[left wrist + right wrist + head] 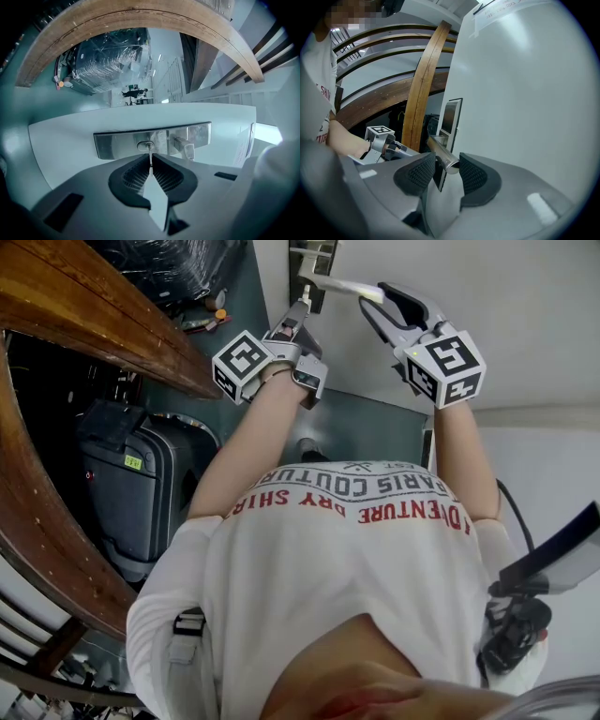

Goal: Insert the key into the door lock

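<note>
A steel lock plate [117,143] is set in the white door [65,136], with a keyhole [146,146] and a lever door handle [184,146] beside it. My left gripper [150,164] is shut on a thin key [150,158]. It points level at the plate, and the key's tip is at the keyhole. The head view shows the left gripper [302,313] just below the plate [315,279]. My right gripper [442,165] is shut on the end of the door handle [446,158], with a ribbed pad on each side. The head view shows that gripper [372,298] on the handle [352,287].
A curved wooden beam [103,315] runs along the left. A black suitcase [127,488] stands under it. Plastic-wrapped goods [110,63] stand farther off. My white-shirted body [347,559] fills the lower head view, and a black device on a cable [511,634] hangs at the right.
</note>
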A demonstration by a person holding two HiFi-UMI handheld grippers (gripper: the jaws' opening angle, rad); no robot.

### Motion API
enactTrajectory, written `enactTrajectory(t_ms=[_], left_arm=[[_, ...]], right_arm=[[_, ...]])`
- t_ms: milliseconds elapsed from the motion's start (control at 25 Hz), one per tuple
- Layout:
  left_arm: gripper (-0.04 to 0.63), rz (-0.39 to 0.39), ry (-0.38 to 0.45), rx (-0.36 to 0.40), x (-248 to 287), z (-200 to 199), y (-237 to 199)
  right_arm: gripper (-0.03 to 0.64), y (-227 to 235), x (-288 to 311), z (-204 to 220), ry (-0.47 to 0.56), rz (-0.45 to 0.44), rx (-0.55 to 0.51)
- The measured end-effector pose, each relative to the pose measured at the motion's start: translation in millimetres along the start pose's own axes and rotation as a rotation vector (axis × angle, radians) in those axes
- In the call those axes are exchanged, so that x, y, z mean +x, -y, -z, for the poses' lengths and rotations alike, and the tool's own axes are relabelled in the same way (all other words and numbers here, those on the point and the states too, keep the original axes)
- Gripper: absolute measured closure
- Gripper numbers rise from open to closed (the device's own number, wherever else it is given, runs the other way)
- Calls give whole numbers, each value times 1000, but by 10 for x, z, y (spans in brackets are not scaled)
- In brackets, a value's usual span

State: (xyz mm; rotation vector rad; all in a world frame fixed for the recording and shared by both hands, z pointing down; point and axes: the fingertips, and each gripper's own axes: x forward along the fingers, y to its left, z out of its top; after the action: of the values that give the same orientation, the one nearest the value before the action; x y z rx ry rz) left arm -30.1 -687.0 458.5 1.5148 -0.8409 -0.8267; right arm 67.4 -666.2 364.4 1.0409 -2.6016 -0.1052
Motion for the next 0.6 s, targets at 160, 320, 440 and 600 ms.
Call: enactTrajectory(t_ms=[160,320,440,600], left_arm=[[572,3,6,-19,97,-48,5],[572,10,22,-44,141,-49,35],[572,7,29,-70,169,-71,64],[572,29,49,-50,226,-105,35]], right_arm=[[466,-1,8,-8,2,-6,-10],[468,-22,-44,-37,0,-10,-24],[471,-36,-61,-65,0,-13,-30],[471,-3,-14,-28,7,-17,-32]])
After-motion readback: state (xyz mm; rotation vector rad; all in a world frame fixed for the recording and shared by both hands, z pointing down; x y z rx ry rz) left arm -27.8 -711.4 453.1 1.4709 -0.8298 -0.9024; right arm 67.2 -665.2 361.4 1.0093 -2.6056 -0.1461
